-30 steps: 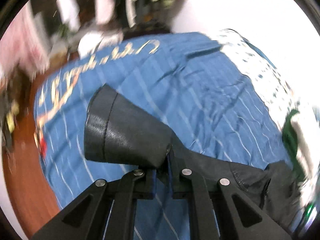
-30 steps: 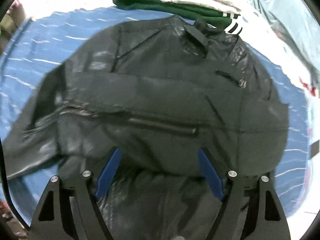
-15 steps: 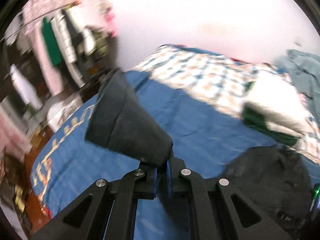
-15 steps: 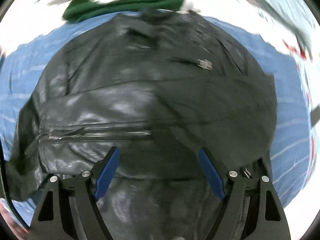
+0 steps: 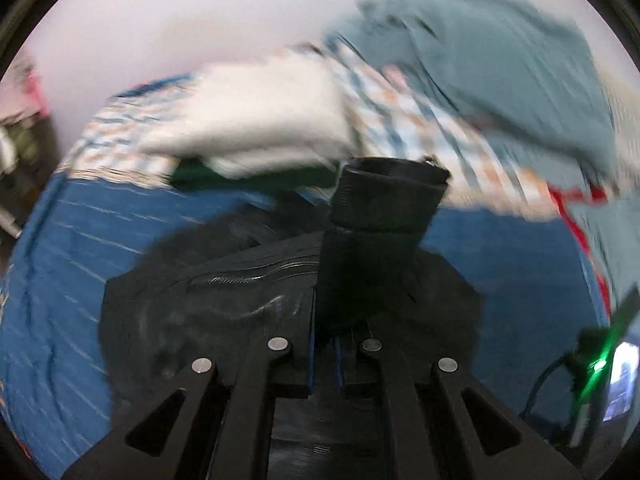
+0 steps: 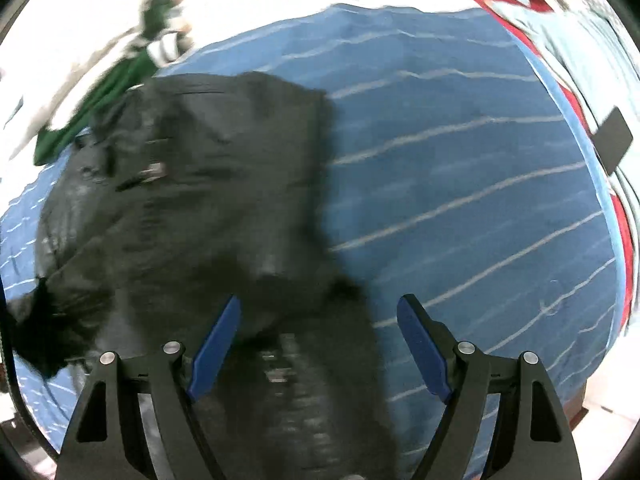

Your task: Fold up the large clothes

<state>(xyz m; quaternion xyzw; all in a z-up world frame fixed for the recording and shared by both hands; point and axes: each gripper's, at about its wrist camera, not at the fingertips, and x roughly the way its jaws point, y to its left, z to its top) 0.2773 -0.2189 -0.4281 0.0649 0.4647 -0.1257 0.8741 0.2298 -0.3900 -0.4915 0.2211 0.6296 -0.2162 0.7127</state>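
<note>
A black leather jacket (image 5: pixel 208 304) lies on the blue striped bedspread (image 5: pixel 60 264). My left gripper (image 5: pixel 325 344) is shut on the jacket's sleeve (image 5: pixel 372 236), whose cuff stands up over the jacket body. In the right wrist view the jacket (image 6: pixel 192 208) fills the left half, blurred, on the bedspread (image 6: pixel 460 184). My right gripper (image 6: pixel 318 344) is open and empty, its blue pads (image 6: pixel 216 340) apart over the jacket's near edge.
A white folded garment (image 5: pixel 256 120) on a green one (image 5: pixel 192 176) lies behind the jacket, on a checked sheet (image 5: pixel 420 120). A grey-blue cloth (image 5: pixel 500 60) is heaped at the back right. A red edge (image 6: pixel 568 92) and a dark flat object (image 6: pixel 612 140) lie at the bed's right.
My left gripper has swung the sleeve from the bed's left side over onto the jacket body. My right gripper has shifted right, so the jacket now sits to its left.
</note>
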